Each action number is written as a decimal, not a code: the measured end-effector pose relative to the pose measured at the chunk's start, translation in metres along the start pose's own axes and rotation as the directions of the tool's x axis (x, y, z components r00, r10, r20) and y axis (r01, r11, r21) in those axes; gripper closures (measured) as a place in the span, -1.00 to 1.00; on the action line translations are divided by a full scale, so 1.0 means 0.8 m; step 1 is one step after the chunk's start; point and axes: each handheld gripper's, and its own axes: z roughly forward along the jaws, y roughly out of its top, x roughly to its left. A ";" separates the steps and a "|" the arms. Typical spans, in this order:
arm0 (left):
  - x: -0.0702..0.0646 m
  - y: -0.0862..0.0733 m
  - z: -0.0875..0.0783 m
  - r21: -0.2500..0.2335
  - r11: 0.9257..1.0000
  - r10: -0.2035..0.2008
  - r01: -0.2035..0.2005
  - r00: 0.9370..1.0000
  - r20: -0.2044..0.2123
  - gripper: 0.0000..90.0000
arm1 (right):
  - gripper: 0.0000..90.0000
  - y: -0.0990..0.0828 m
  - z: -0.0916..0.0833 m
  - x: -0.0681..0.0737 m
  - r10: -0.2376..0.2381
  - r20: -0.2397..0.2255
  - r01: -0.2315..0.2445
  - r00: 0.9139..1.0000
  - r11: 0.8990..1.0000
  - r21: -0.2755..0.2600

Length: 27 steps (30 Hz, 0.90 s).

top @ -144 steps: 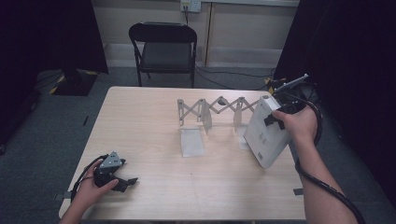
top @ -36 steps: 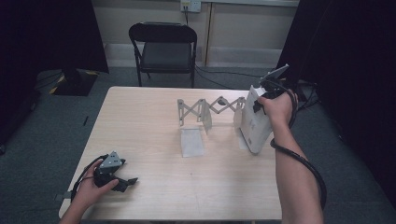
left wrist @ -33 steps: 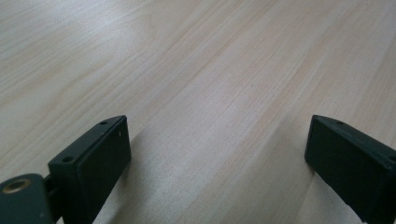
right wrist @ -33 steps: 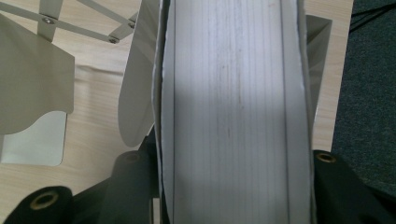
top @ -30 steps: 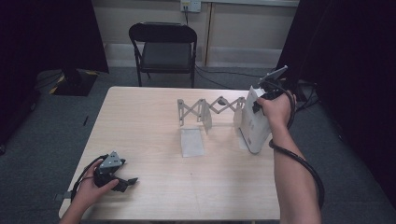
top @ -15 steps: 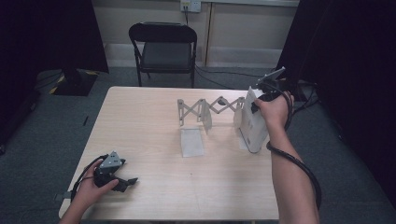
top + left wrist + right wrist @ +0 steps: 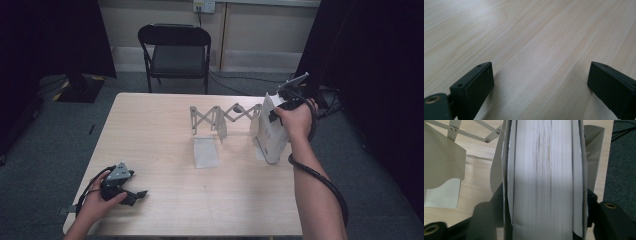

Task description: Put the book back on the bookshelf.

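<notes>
White book (image 7: pixel 272 132) standing upright at the rack's (image 7: pixel 225 114) right end, right gripper (image 7: pixel 280 112) straddling its top, jaws just opening beside both covers, left gripper (image 7: pixel 131 194) lying spread wide, holding nothing, well apart from the rack.

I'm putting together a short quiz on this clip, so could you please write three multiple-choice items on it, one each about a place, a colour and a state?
1. Where does the book stand?
A. In the right end of the accordion rack
B. On the chair
C. Beside the left gripper

2. What colour is the folding chair behind the table?
A. White
B. Black
C. Red

3. How do the left gripper's jaws stand?
A. Shut on a book
B. Shut on the rack
C. Open, with nothing between them

Answers:
1 A: the high view shows the book upright between the rack's rightmost dividers.
2 B: its frame and seat are black.
3 C: the left gripper view shows the jaws wide apart over bare wood.
</notes>
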 end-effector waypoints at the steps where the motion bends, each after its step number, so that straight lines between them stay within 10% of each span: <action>1: 0.000 0.000 0.000 0.000 1.000 0.000 0.000 1.000 0.000 -0.86 | -0.10 -0.001 -0.001 0.000 -0.006 0.003 0.006 1.000 1.000 -0.001; 27: 0.001 0.000 0.000 0.002 1.000 0.009 -0.009 1.000 -0.008 -0.86 | -0.38 -0.029 -0.033 0.002 -0.053 -0.033 0.052 0.998 0.998 -0.028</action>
